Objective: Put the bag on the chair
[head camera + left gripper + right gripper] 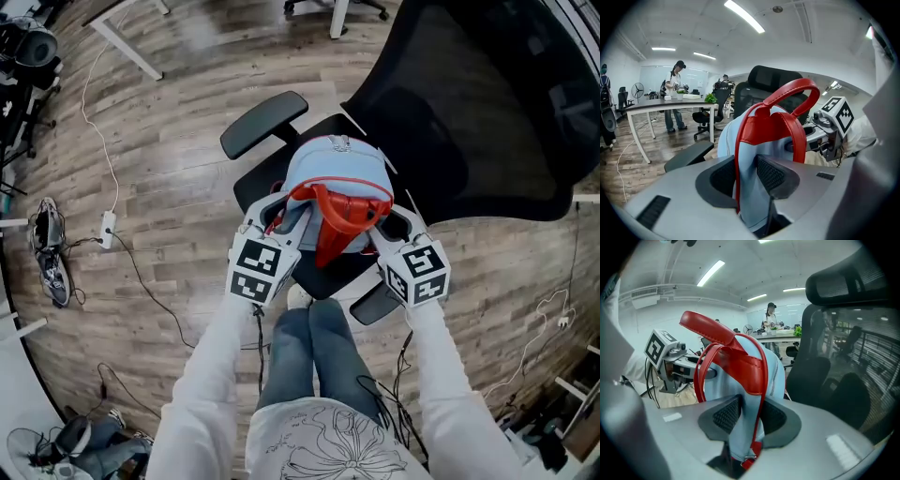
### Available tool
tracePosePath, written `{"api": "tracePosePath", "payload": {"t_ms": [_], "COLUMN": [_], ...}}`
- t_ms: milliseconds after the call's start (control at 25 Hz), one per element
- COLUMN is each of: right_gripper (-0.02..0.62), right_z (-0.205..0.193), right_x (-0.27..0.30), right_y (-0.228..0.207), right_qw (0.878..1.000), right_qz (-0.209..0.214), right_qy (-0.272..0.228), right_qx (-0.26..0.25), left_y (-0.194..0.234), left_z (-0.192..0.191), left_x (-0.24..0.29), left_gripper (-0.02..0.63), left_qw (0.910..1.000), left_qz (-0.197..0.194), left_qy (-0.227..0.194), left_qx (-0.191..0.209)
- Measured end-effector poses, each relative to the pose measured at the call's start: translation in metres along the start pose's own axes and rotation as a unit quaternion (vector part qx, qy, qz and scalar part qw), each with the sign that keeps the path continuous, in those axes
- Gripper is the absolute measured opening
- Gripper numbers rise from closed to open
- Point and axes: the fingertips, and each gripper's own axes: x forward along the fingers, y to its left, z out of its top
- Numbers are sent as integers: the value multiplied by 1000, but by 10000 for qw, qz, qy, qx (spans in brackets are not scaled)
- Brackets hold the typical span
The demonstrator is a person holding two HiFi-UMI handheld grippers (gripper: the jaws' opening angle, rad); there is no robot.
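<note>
A light blue bag (333, 173) with red straps and a red top handle (344, 211) sits over the seat of a black office chair (441, 122). My left gripper (281, 217) is shut on the bag's left side; the blue cloth and a red strap (740, 159) are pinched between its pads. On the other side, my right gripper (389, 223) is shut on blue fabric and a red strap (757, 404). Each gripper shows in the other's view, the right gripper (829, 126) and the left gripper (670, 362). Whether the bag's weight rests on the seat is hidden.
The chair's left armrest (264, 122) juts out beside the bag, the right armrest (375, 305) lies near my knees. Cables and a power strip (107, 228) run over the wooden floor at left, with shoes (49, 253). A person stands at a white table (670, 105) farther off.
</note>
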Motion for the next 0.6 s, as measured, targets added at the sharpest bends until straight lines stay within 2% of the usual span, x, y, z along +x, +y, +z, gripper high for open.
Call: {"api": "tracePosePath", "payload": {"t_ms": [280,400,600], "right_gripper": [127,127,127], "right_z": [-56,-75,-105], "right_x": [42,58,80], "right_y": [-22,-29,-32], "right_qw": [9958,9940,9897], "right_qz": [-93,-170,-194], "right_qy": [658,792,1136], "right_qx": [-636,-730,-850], "left_y": [11,13,17], "left_z": [-57,-77,-113], "left_x": [50,67,85], "left_gripper": [133,133,133], "left_qw": [9983,9973,9945], "left_qz": [23,145,288], "left_qy": [501,579,930], "left_qx": [303,432,386]}}
